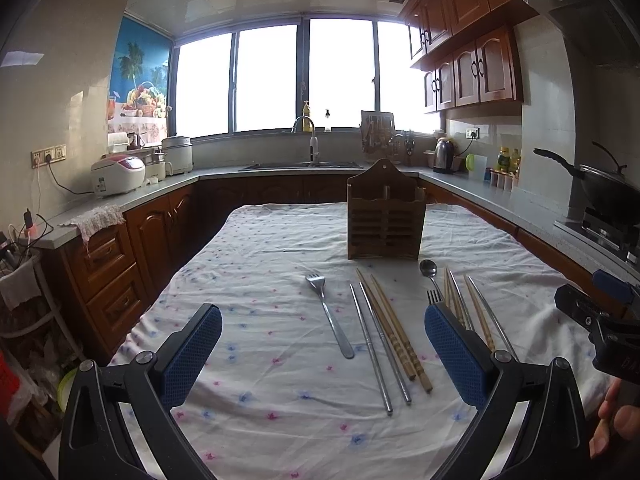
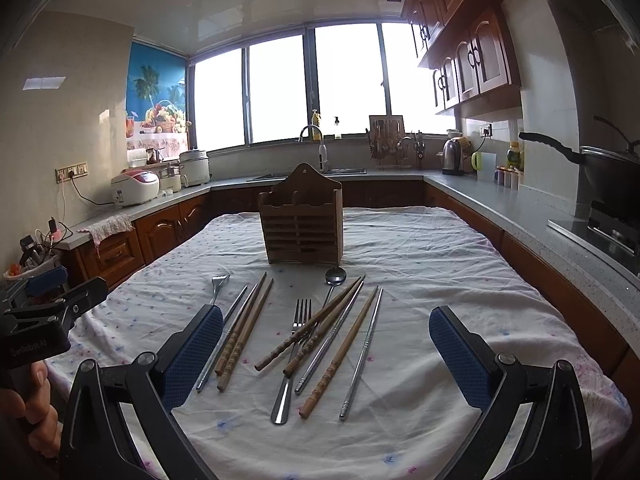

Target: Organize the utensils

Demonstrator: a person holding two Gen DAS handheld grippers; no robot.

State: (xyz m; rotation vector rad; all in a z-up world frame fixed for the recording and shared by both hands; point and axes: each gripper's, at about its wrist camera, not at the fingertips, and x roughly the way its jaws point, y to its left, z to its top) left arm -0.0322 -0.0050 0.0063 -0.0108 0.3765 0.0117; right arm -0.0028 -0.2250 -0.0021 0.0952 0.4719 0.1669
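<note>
Left wrist view: the left claw (image 1: 324, 354) is held spread wide above the surface (image 1: 256, 412), nothing pinched between its blue-padded fingers (image 1: 192, 354). Between them, on the floral white cloth, a fork (image 1: 330, 316) is laid, and just right of it two steel chopsticks (image 1: 378, 354) and two bamboo chopsticks (image 1: 398, 338) are set side by side. A spoon (image 1: 429, 269) and further chopsticks are partly hidden behind the right-hand finger. Beyond the utensils, a wooden utensil holder (image 1: 385, 216) is stood upright.

In the right wrist view, the right claw (image 2: 326, 350) is likewise spread and empty, with a second fork (image 2: 294, 354), crossed bamboo and steel chopsticks and the spoon seen between its fingers. The left claw is glimpsed at that view's left edge, gripped by a hand (image 2: 32, 408).
</note>
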